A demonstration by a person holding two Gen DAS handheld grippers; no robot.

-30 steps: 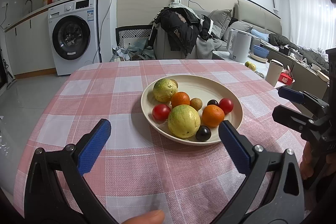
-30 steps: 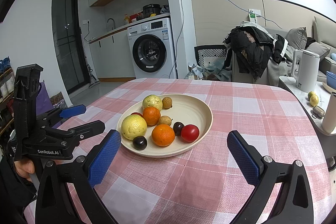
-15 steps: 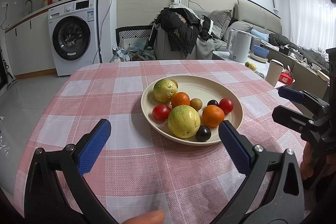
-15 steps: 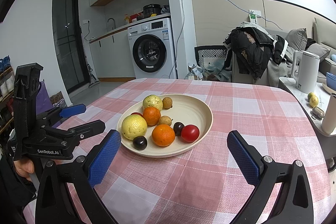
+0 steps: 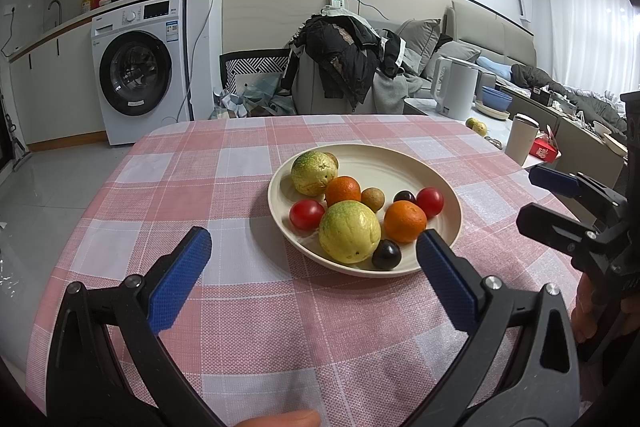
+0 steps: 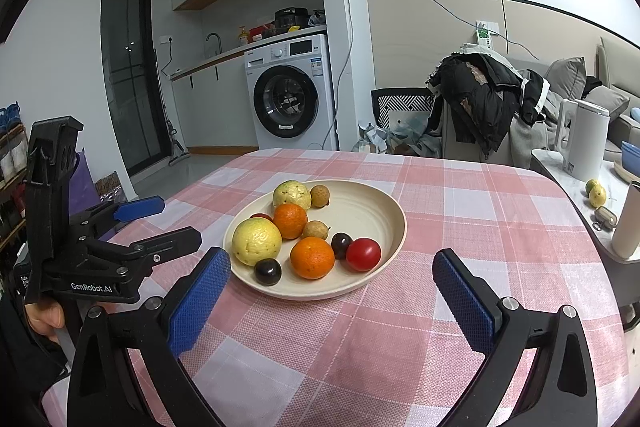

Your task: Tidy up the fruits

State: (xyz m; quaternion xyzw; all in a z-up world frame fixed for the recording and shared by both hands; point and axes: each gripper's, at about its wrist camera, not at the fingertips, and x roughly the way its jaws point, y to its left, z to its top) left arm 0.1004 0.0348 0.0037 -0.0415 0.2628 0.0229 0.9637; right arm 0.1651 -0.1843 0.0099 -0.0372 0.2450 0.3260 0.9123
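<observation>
A cream plate (image 5: 408,163) (image 6: 360,199) sits on the pink checked tablecloth and holds several fruits: two yellow-green guavas (image 5: 349,237), two oranges (image 5: 405,221), two red tomatoes (image 5: 306,214), dark plums (image 5: 386,254) and small brown longans (image 5: 372,199). My left gripper (image 5: 312,251) hovers open just in front of the plate, nothing between its blue pads. Open too is my right gripper (image 6: 332,267), at the plate's near edge and empty. Each gripper shows in the other's view: the right gripper (image 5: 560,203) to the right, the left gripper (image 6: 156,223) to the left.
The table (image 5: 224,163) is round-cornered with the floor dropping off at its left. A side counter on the right carries a white kettle (image 5: 456,89), a cup (image 5: 522,139) and fruit. Behind stand a clothes-draped chair (image 5: 340,67) and a washing machine (image 5: 136,67).
</observation>
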